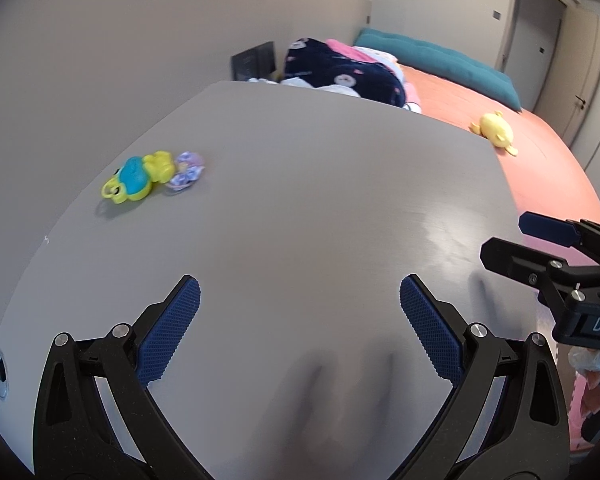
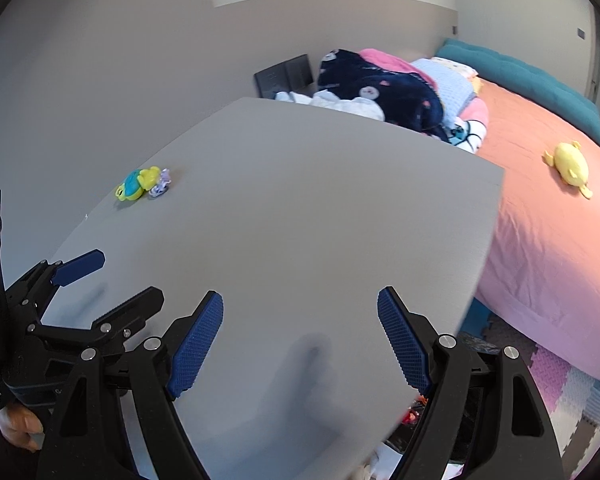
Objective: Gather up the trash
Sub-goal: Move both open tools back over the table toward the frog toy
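Observation:
A grey table [image 1: 300, 184] [image 2: 300, 220] fills both views. Near its far left edge lies a green and blue toy [image 1: 138, 176] [image 2: 137, 184] with a small purple crumpled wrapper [image 1: 187, 171] [image 2: 161, 185] touching its right side. My left gripper [image 1: 300, 292] hangs open over the near part of the table, nothing between its blue pads. My right gripper [image 2: 300, 304] is open too, empty, above the table's near right part. Each gripper shows in the other's view: the right one [image 1: 504, 240] at the right edge, the left one [image 2: 128, 280] at the lower left.
A bed with an orange cover [image 2: 540, 232] runs along the table's right side, with a yellow plush toy [image 2: 570, 168] and a pile of dark and pink blankets [image 2: 384, 84] on it. Foam floor tiles [image 2: 572, 384] lie below the bed. A hand [image 2: 20, 424] holds the left gripper.

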Action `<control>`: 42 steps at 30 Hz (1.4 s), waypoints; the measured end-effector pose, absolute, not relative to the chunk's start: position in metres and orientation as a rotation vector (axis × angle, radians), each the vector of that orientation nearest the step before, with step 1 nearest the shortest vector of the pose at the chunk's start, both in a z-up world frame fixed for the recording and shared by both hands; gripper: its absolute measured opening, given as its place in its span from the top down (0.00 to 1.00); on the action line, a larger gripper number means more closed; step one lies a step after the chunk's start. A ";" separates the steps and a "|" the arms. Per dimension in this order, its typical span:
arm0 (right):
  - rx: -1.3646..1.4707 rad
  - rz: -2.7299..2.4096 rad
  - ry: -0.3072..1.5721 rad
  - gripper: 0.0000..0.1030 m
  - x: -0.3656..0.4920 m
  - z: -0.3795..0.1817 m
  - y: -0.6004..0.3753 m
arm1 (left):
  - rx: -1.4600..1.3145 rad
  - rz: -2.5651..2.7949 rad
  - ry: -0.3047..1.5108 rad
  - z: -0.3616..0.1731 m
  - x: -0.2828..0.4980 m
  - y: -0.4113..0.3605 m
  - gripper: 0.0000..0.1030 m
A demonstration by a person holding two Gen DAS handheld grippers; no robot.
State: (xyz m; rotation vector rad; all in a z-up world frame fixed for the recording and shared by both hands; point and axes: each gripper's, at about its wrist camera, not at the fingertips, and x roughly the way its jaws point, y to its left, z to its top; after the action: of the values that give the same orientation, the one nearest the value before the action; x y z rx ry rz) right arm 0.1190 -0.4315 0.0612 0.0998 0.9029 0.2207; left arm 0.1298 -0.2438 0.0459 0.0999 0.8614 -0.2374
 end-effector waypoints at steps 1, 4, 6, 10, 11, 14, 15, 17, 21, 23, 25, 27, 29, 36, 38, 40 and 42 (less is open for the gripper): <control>0.098 0.226 0.904 0.22 0.121 0.060 -0.428 | 0.092 -0.229 0.862 0.045 0.131 -0.238 0.06; 0.104 0.244 0.909 0.22 0.128 0.058 -0.417 | 0.078 -0.207 0.866 0.043 0.136 -0.225 0.06; 0.105 0.251 0.911 0.22 0.133 0.057 -0.409 | 0.070 -0.190 0.868 0.042 0.140 -0.215 0.06; 0.106 0.272 0.915 0.22 0.144 0.055 -0.394 | 0.031 -0.160 0.873 0.040 0.152 -0.197 0.06; 0.104 0.277 0.916 0.22 0.147 0.055 -0.389 | 0.017 -0.155 0.875 0.039 0.154 -0.192 0.06; 0.095 0.295 0.918 0.25 0.155 0.054 -0.376 | 0.001 -0.138 0.877 0.037 0.161 -0.180 0.06; 0.088 0.305 0.924 0.30 0.159 0.053 -0.370 | -0.003 -0.128 0.874 0.037 0.164 -0.175 0.06; 0.072 0.317 0.934 0.35 0.167 0.052 -0.361 | -0.012 -0.117 0.872 0.037 0.168 -0.168 0.06; 0.068 0.341 0.937 0.40 0.178 0.053 -0.347 | -0.022 -0.094 0.858 0.038 0.176 -0.157 0.06; 0.062 0.354 0.938 0.43 0.184 0.053 -0.339 | -0.033 -0.084 0.844 0.040 0.179 -0.151 0.06; 0.056 0.371 0.946 0.47 0.189 0.051 -0.332 | -0.034 -0.067 0.830 0.041 0.182 -0.144 0.06; 0.057 0.389 0.954 0.52 0.195 0.050 -0.326 | -0.035 -0.052 0.822 0.043 0.185 -0.137 0.07; 0.069 0.402 0.959 0.52 0.202 0.049 -0.321 | -0.044 -0.042 0.819 0.043 0.189 -0.131 0.09; 0.123 0.439 0.958 0.52 0.225 0.049 -0.306 | -0.053 -0.017 0.830 0.041 0.204 -0.114 0.11; 0.131 0.450 0.960 0.52 0.232 0.048 -0.301 | -0.046 -0.014 0.831 0.041 0.208 -0.113 0.11; 0.122 0.456 0.966 0.52 0.240 0.046 -0.295 | -0.026 -0.009 0.831 0.041 0.213 -0.114 0.10; 0.116 0.467 0.971 0.53 0.247 0.044 -0.288 | -0.005 -0.010 0.831 0.040 0.218 -0.116 0.11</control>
State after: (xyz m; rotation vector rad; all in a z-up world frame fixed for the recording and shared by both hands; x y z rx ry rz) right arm 0.2471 -0.2884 0.0440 0.1164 0.9709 0.4668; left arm 0.2180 -0.1157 0.0404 -0.0046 0.8311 -0.0103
